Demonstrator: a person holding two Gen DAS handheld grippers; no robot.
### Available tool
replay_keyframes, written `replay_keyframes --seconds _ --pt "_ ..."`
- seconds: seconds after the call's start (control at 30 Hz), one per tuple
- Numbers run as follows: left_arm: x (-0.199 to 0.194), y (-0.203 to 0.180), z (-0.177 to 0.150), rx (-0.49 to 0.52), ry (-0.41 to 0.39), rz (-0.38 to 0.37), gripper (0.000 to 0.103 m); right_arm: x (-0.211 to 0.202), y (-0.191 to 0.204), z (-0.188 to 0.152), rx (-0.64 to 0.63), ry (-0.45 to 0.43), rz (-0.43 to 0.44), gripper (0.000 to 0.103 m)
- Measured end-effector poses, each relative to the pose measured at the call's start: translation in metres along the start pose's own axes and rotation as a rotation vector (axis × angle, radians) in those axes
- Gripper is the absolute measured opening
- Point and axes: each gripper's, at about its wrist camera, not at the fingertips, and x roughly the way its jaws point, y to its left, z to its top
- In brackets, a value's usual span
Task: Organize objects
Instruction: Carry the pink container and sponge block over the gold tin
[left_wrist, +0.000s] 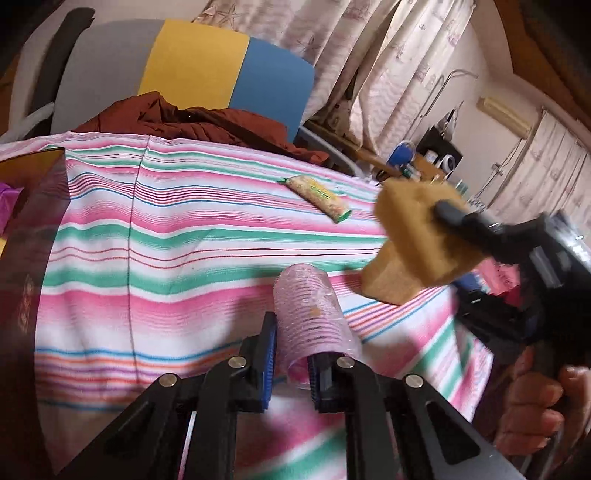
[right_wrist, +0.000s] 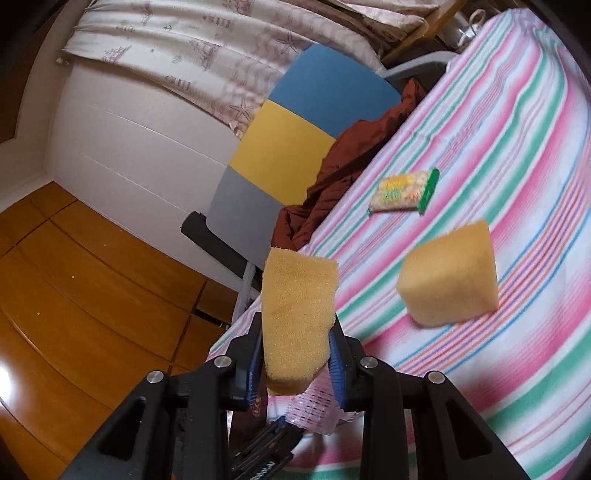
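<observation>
The pink hair roller (left_wrist: 312, 314) sits low in the centre of the left wrist view, a ribbed translucent tube lying on the striped cloth (left_wrist: 177, 236). The left gripper (left_wrist: 290, 369) is pinched onto its near wall, one blue pad outside the tube and one inside its mouth. In the right wrist view only a pink scrap of the roller (right_wrist: 314, 410) peeks out at the bottom, beneath the fingers.

The right gripper (right_wrist: 295, 354) is clamped on a yellow sponge (right_wrist: 295, 317), held up off the cloth in the lower middle of its own view. A second sponge (right_wrist: 448, 275) lies on the cloth to the right, and a snack packet (right_wrist: 404, 192) further up. At the left edge of the left view stands a dark translucent bin (left_wrist: 33, 236), probably the place for these things.

Risks, as I judge them: the roller's thin springy wall could buckle or slip from so narrow a pinch once lifted. The sponge is soft and gripped near its lower end, so it may sag or twist out. The two tools are close and could knock together.

The left view alone shows the bin, the person's hand (left_wrist: 532, 402) on the right tool, and how the roller is gripped. The right view alone shows the second sponge whole and the wooden floor (right_wrist: 85, 280) beyond the table edge.
</observation>
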Motion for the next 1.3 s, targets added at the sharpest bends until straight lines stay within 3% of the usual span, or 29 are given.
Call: replay_keyframes --seconds 0.33,0.47,0.63,0.93,1.13,1.3 --pt "-0.04 0.016 -0.015 -0.101 -0.035 -0.08 0.007 0.006 0.003 -0.017 -0.011 0.05 -0.033 0.031" --pt "-0.063 0.028 -0.016 -0.183 -0.083 -0.132 0.007 0.007 0.005 -0.022 -0.013 0.063 -0.04 0.031" --pt "-0.097 0.036 -0.014 -0.197 -0.148 -0.141 0.007 0.009 0.014 -0.03 -0.041 0.081 -0.044 0.031" --pt "-0.168 0.089 -0.001 -0.259 -0.304 -0.026 0.007 0.045 0.043 -0.058 -0.053 0.184 0.019 0.031" --pt "-0.205 0.136 0.009 -0.3 -0.401 0.079 0.007 0.092 0.092 -0.071 -0.149 0.266 0.071 0.031" --pt "-0.214 0.174 0.015 -0.325 -0.405 0.181 0.007 0.14 0.133 -0.08 -0.23 0.316 0.086 0.031"
